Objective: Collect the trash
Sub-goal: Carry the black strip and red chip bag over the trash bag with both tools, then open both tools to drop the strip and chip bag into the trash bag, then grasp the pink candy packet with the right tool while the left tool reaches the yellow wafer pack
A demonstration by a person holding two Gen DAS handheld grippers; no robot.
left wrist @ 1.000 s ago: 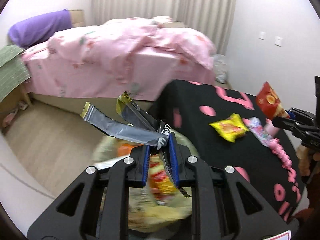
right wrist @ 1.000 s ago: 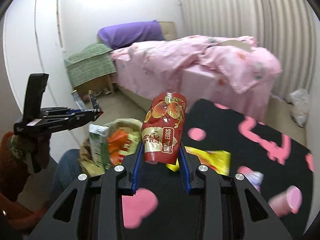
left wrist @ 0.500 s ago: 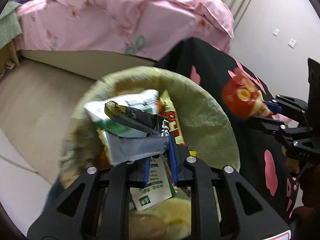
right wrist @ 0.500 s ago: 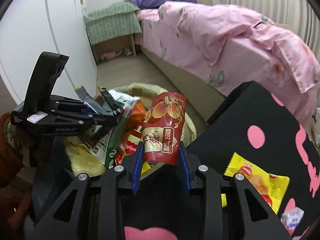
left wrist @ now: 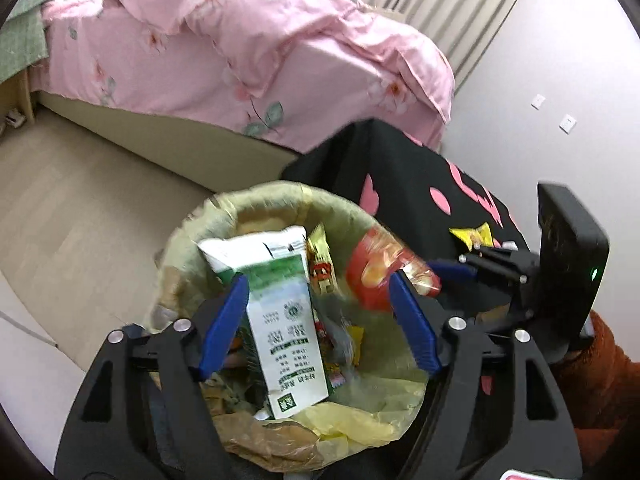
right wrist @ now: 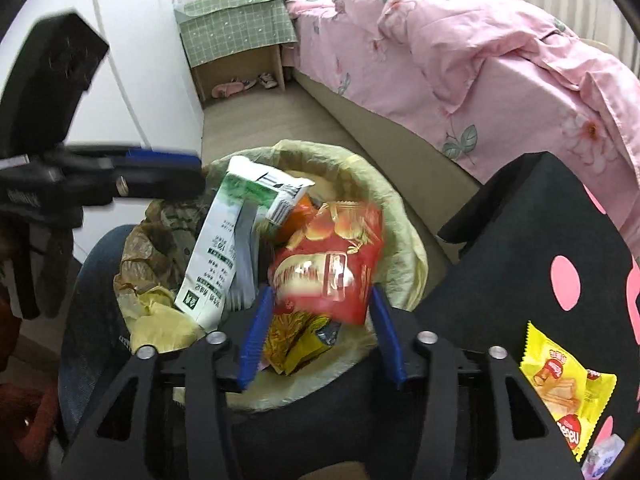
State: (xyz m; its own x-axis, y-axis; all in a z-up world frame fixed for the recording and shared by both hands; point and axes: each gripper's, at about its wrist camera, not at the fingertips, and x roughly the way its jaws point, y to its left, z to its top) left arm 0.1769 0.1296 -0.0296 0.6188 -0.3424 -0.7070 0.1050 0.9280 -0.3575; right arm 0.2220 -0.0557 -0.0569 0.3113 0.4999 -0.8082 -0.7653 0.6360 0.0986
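Both grippers hang over a trash bin (left wrist: 362, 210) lined with a yellowish bag, beside a black table (right wrist: 560, 216) with pink shapes. The left gripper (left wrist: 320, 320), clamped on silver-and-black wrappers half a second ago, now has its blue fingers spread wide with nothing between them, above a green-and-white carton (left wrist: 280, 320) standing in the bin. The right gripper (right wrist: 320, 336) has also opened, and the red snack bag (right wrist: 332, 268) it held is blurred between its spread fingers, over the bin; a yellow snack packet (right wrist: 564, 384) lies on the table.

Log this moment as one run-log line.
left gripper: open, over bin | right gripper: open, red snack bag released | yellow wrapper: on table
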